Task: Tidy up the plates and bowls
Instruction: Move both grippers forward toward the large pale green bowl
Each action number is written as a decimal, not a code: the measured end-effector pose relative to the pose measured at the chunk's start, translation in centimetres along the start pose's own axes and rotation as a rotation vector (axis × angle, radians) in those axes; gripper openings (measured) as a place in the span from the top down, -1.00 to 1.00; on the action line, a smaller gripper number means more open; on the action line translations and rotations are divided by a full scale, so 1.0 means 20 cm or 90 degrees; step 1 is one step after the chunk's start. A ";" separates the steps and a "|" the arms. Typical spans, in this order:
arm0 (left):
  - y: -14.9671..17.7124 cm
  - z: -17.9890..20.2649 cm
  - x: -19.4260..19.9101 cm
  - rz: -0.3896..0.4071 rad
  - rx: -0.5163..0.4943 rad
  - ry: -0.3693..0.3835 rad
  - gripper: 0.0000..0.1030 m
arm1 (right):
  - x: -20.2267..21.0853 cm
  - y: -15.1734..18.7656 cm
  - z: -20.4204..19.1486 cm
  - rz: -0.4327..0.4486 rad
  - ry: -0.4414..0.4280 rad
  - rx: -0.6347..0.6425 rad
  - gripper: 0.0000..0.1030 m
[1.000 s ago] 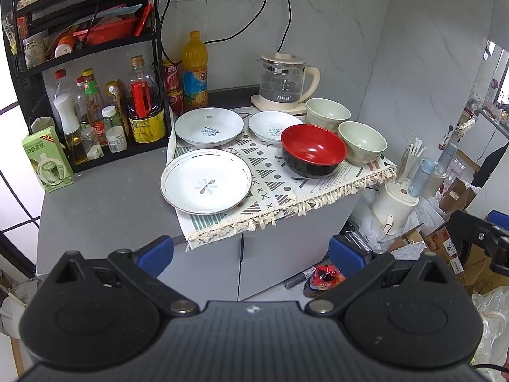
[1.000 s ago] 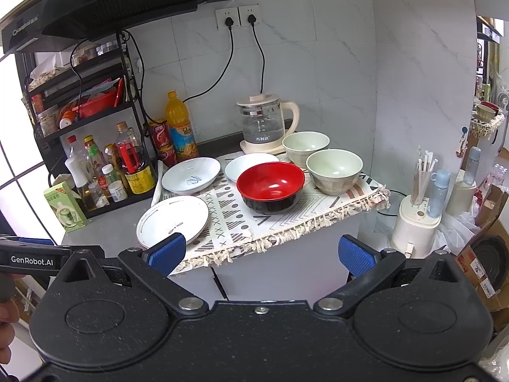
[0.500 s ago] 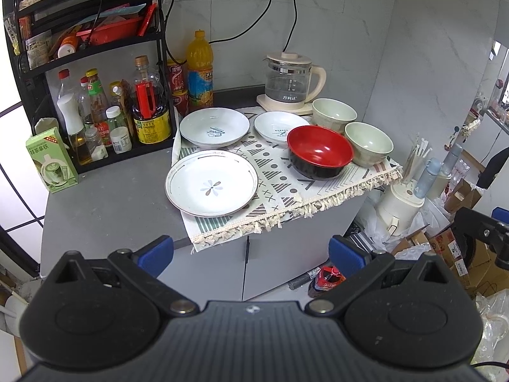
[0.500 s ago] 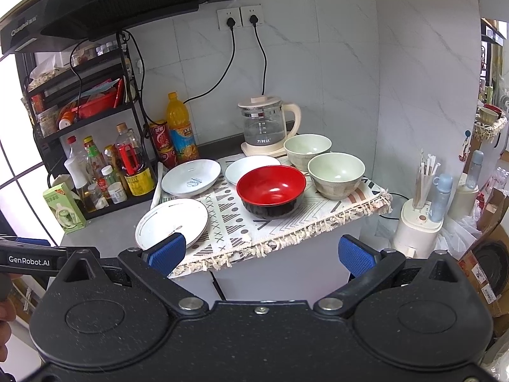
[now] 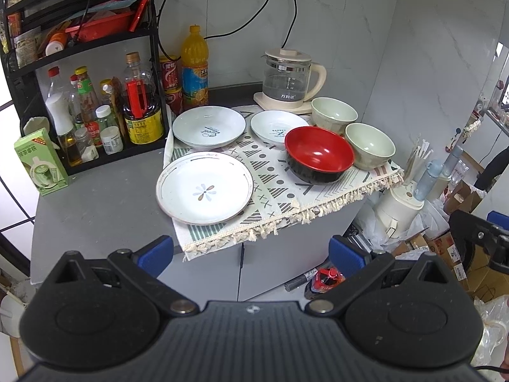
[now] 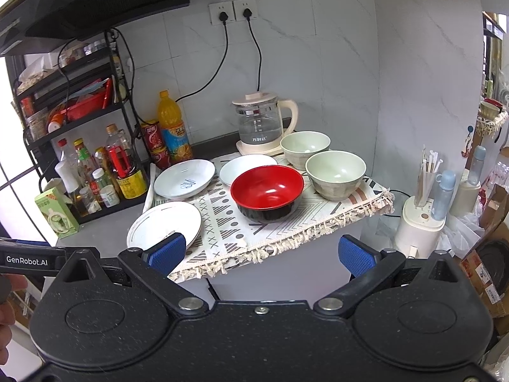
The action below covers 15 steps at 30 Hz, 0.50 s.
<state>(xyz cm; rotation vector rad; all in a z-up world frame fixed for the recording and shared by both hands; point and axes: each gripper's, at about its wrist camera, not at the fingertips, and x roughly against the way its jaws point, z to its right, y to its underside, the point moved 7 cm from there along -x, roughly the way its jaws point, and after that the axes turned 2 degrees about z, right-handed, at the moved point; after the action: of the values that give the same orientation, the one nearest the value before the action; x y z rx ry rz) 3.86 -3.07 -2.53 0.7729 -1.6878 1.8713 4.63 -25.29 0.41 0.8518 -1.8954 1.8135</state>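
left wrist view looks down on a grey counter (image 5: 95, 210) with a patterned mat (image 5: 276, 191) at frame centre. left gripper (image 5: 251, 253) sits at the bottom edge, blue pads (image 5: 156, 253) spread wide, nothing between them, short of the mat's fringe.

3 plates on the mat: flower plate (image 5: 204, 187) at centre left, nearest the gripper; a second plate (image 5: 209, 126) just behind it; a smaller plate (image 5: 277, 129) to the right of that, its right edge hidden by the red bowl (image 5: 319, 154). the red bowl, black outside, sits right of centre, upright. 2 pale green bowls stand upright to its right: one (image 5: 370, 145) just beside it, the other (image 5: 334, 114) behind, next to the glass kettle (image 5: 291, 81) in the upper middle. a bottle rack (image 5: 82, 63) fills the upper left, an orange bottle (image 5: 194, 65) beside it.

right wrist view, lower and flatter: right gripper (image 6: 261, 253) also released, blue pads (image 6: 167, 251) wide apart, empty. its left pad overlaps the flower plate (image 6: 162, 226) in the picture; contact can't be told. red bowl (image 6: 266, 192) at centre, green bowl (image 6: 335, 173) to its right, the other green bowl (image 6: 305, 148) behind, kettle (image 6: 262, 124) above. left gripper's black body (image 6: 28, 259) pokes in at the left edge, a hand (image 6: 6, 302) below it.
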 end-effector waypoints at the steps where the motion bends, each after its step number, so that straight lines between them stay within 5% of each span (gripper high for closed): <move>1: -0.01 0.00 -0.02 -0.001 0.001 0.001 -0.99 | -0.02 -0.01 0.01 -0.003 0.004 -0.001 -1.00; 15: -0.21 0.07 -0.34 -0.026 -0.006 0.033 -0.99 | -0.33 -0.11 0.11 -0.038 0.048 -0.020 -1.00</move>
<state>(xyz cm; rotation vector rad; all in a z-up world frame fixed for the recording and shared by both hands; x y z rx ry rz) 11.70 -3.88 -4.14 0.7427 -1.6358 1.8389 11.25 -26.30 -2.48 0.8094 -1.8275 1.7502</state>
